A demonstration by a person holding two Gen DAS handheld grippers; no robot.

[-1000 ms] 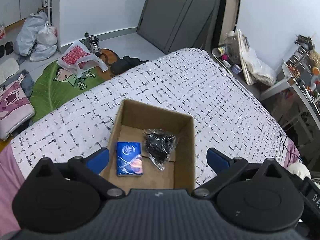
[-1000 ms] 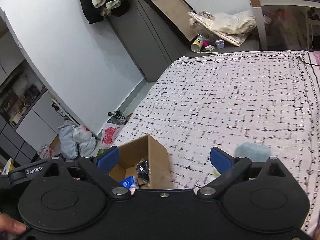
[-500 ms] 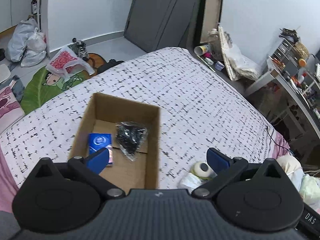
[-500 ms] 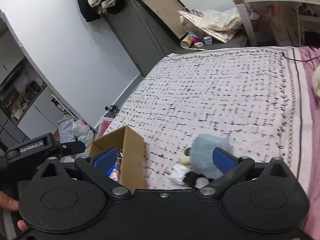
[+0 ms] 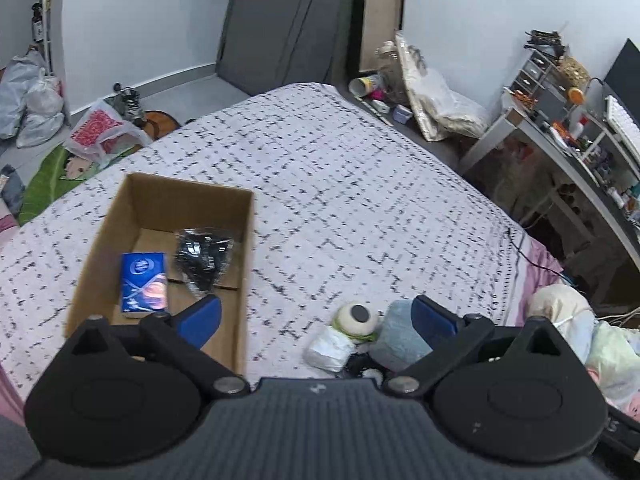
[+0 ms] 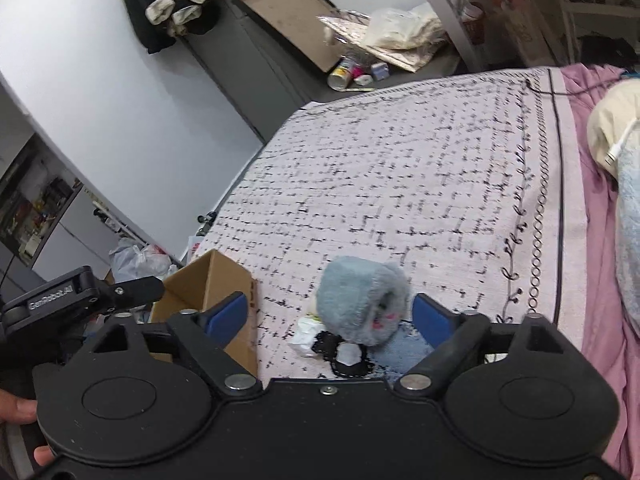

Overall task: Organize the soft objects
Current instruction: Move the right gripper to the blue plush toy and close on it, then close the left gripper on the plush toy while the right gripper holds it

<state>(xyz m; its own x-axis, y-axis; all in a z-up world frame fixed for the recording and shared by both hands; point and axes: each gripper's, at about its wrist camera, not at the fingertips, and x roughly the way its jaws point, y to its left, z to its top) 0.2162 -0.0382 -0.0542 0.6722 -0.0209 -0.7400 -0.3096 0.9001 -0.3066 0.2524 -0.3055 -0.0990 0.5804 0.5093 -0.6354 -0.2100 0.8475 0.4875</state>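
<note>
The right gripper (image 6: 326,316) sits at the bottom centre of its own view with its blue-padded jaws closing; they are not yet on anything, though the fluffy grey-blue plush roll (image 6: 362,300) stands between them, just ahead of the pads and a little nearer the right-hand one. The roll lies on its side on the white bedspread with black dashes (image 6: 400,180), and its long axis seems to run across the frame, with an open end showing pink marks turned toward the lower right. Tucked against its lower left are a small white crumpled bundle (image 6: 306,330) and a flat black-and-white lacy piece (image 6: 348,356); how many separate things these make I cannot tell.

The left gripper (image 5: 316,316) holds nothing, its jaws wide. In its view the same plush roll (image 5: 400,336) lies at lower right, partly behind the right-hand pad, beside a round white soft toy with a dark disc on it (image 5: 354,318). The open brown cardboard box (image 5: 248,264) fills the lower left, holding a blue rectangular packet (image 5: 144,282) and a clear bag of black items (image 5: 204,258).

By my reading the right gripper is the better placed hand, since the roll is centred between its jaws, and the box lies to the left of the pile, so a carry would run leftward
</note>
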